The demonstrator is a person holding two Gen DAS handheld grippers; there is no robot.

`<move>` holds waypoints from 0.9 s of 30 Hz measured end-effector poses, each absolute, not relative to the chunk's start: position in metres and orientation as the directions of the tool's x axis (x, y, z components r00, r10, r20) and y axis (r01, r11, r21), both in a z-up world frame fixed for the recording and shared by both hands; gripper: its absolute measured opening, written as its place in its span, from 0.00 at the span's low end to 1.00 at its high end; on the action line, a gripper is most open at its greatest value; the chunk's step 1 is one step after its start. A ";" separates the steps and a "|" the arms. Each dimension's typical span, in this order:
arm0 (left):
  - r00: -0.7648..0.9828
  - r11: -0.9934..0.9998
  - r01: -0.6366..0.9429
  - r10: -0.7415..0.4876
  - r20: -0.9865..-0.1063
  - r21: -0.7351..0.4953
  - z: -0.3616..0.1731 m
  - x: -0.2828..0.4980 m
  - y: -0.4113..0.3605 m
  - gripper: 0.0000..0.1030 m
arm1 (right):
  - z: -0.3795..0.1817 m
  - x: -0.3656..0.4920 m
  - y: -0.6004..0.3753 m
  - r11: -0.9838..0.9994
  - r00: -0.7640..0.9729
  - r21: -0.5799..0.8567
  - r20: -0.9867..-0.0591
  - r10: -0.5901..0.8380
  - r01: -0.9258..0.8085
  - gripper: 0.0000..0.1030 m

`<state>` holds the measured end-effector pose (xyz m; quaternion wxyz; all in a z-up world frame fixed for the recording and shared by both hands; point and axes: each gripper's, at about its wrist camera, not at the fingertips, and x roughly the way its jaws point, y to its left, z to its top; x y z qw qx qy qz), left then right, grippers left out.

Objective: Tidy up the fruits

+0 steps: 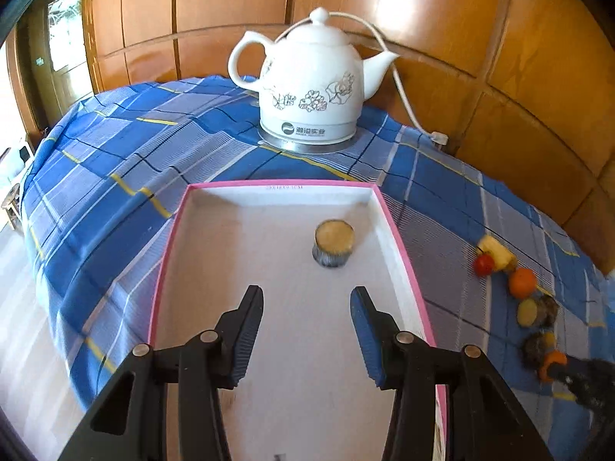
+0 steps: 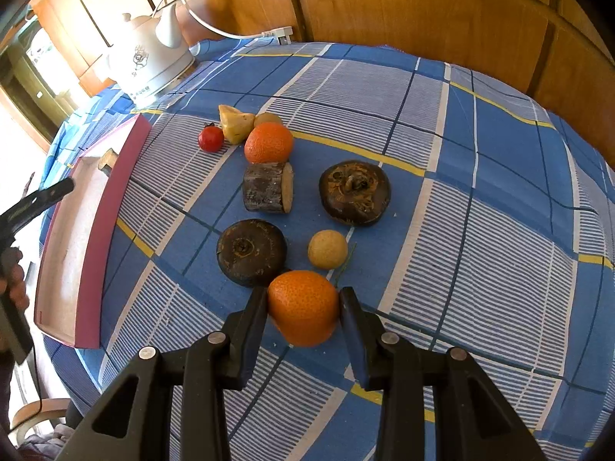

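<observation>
Orange sat clamped in right tool for carrying to the pink-rimmed box, above which left tool hung released, empty.

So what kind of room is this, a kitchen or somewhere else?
Probably a home, perhaps a dining corner, though I can't be sure. A white ceramic electric kettle stands on a table with a blue checked cloth, against glossy wooden wall panels.
</observation>
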<state>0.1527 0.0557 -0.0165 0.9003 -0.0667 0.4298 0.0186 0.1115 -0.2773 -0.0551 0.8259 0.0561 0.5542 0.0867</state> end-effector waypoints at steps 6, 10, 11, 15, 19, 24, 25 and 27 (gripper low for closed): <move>0.676 0.995 -0.057 -0.019 -0.737 -0.078 0.001 0.117 0.050 0.50 | -0.055 0.111 -0.276 0.981 0.377 0.169 -0.906 0.191 -0.092 0.37; 0.696 0.998 -0.035 -0.011 -0.718 -0.049 0.009 0.097 0.046 0.52 | -0.054 0.110 -0.275 0.982 0.382 0.161 -0.905 0.185 -0.095 0.37; 0.698 0.998 -0.031 -0.014 -0.716 -0.050 0.010 0.093 0.046 0.52 | -0.054 0.109 -0.274 0.983 0.384 0.160 -0.905 0.184 -0.094 0.37; 0.708 0.999 -0.025 -0.014 -0.706 -0.044 0.013 0.080 0.046 0.53 | -0.054 0.107 -0.274 0.983 0.389 0.156 -0.904 0.180 -0.093 0.37; 0.716 0.999 -0.018 -0.016 -0.698 -0.042 0.016 0.068 0.047 0.54 | -0.053 0.104 -0.274 0.984 0.390 0.151 -0.904 0.176 -0.092 0.37; 0.728 0.999 -0.014 -0.016 -0.686 -0.038 0.019 0.058 0.049 0.55 | -0.048 0.097 -0.270 0.987 0.382 0.132 -0.911 0.156 -0.089 0.36; 0.731 0.999 -0.012 -0.018 -0.682 -0.039 0.020 0.056 0.050 0.55 | -0.047 0.095 -0.269 0.987 0.382 0.133 -0.911 0.157 -0.089 0.36; 0.737 0.999 -0.013 -0.018 -0.675 -0.041 0.021 0.053 0.052 0.55 | -0.042 0.089 -0.266 0.987 0.393 0.132 -0.906 0.158 -0.091 0.36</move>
